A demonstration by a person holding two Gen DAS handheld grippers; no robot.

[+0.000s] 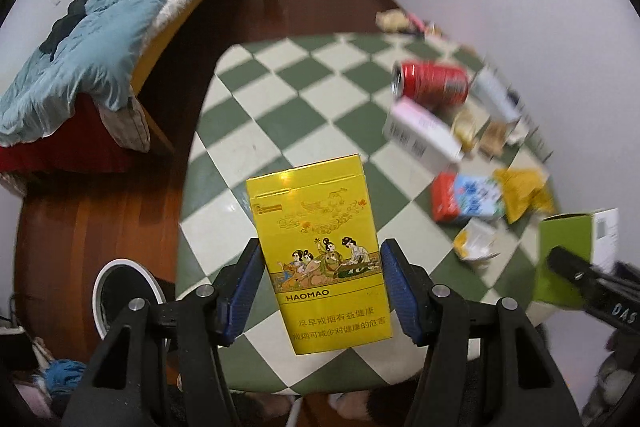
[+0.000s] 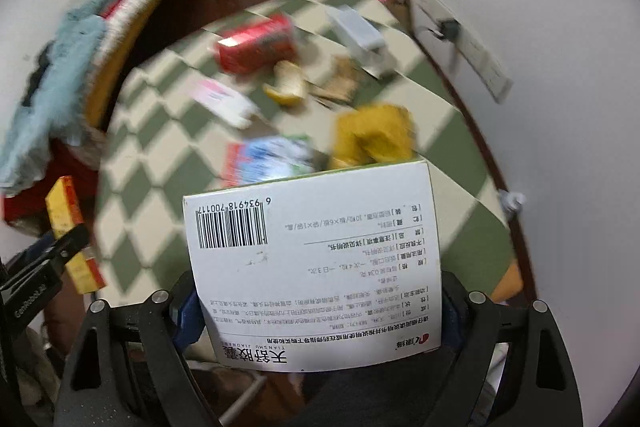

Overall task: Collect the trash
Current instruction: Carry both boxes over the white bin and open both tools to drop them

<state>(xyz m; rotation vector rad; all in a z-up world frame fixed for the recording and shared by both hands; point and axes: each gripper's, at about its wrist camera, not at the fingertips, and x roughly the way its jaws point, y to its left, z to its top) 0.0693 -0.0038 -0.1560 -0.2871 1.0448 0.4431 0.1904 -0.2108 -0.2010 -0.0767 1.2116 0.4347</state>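
Left wrist view, left to right:
- Bin (image 1: pixel 105 297), lower left: white rim, on the wooden floor.
- Left gripper (image 1: pixel 320 291), bottom centre: clamped on yellow cigarette pack (image 1: pixel 318 259), lifted above the checkered table (image 1: pixel 280 99). Pack judged light, stiff card, crushable; hold by the narrow side edges low down.
- Red can (image 1: pixel 430 83), upper right: lying on its side among scattered wrappers.

Right wrist view, left to right:
- Cigarette pack, left edge, edge-on.
- Right gripper (image 2: pixel 316 311), bottom centre: closed on white medicine box (image 2: pixel 312 259), barcode face up, raised over the table. Box judged light, hollow, dents easily.
- Both grippers level, pointing forward.
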